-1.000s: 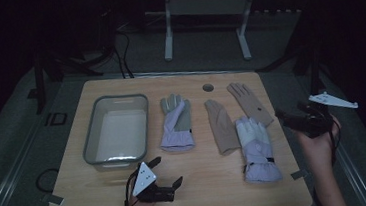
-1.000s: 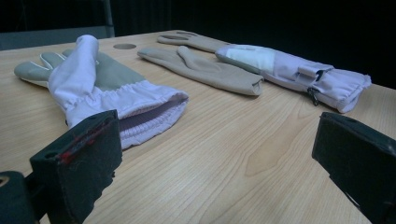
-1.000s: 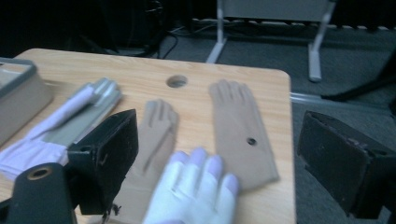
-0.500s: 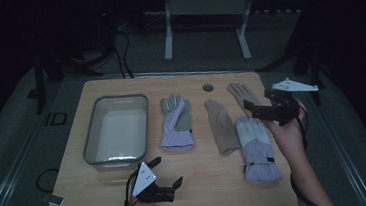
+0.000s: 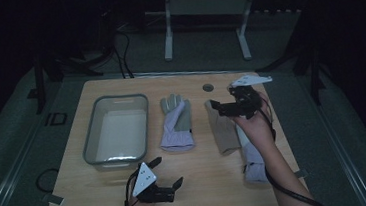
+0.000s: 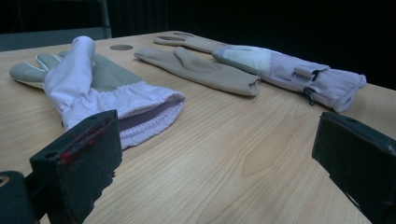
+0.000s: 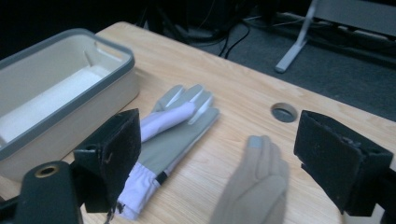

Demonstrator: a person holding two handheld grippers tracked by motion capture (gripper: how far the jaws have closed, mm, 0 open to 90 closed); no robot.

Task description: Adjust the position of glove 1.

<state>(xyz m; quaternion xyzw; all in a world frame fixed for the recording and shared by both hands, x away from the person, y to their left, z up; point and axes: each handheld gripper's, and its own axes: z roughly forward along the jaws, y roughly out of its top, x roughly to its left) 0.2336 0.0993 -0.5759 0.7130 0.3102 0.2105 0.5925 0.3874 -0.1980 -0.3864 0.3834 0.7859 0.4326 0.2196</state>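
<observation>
**Ana:** Two hand-held grippers are out over the counter (image 5: 79, 202). The right hand-held gripper (image 5: 215, 107) hangs above the fingertips of the tan glove (image 5: 222, 129), jaws spread wide with nothing between them. In the right gripper view that glove (image 7: 254, 186) sits between the two jaws, but its cuff is cut off by the bottom edge.

**Ben:** And the left hand-held gripper (image 5: 169, 172)?

**Ana:** Low at the near edge of the counter, jaws also wide apart and empty. Bare wood lies between them in the left gripper view. Whether it rests on the wood or floats just above it cannot be told.

**Ben:** Where are the other gloves?

**Ana:** The lilac glove (image 5: 177, 123) lies flat just right of the bin (image 5: 89, 136), fingers pointing away from the person. A second lilac glove (image 5: 253, 162) lies right of the tan one, and the person's right forearm covers most of it in the high view. The left gripper view shows it better (image 6: 289, 70): it touches the tan glove (image 6: 205, 70) along one side.

**Ben:** Is there another tan glove?

**Ana:** A tan strip (image 6: 187, 42) pokes out behind the second lilac glove in the left gripper view; in the high view the right hand (image 5: 255, 124) and its gripper hide that spot.

**Ben:** Anything in the bin?

**Ana:** Its floor looks pale and bare, though the near wall blocks part of it in the right gripper view (image 7: 70, 74). The room is dim, so fine detail is lost.
</observation>
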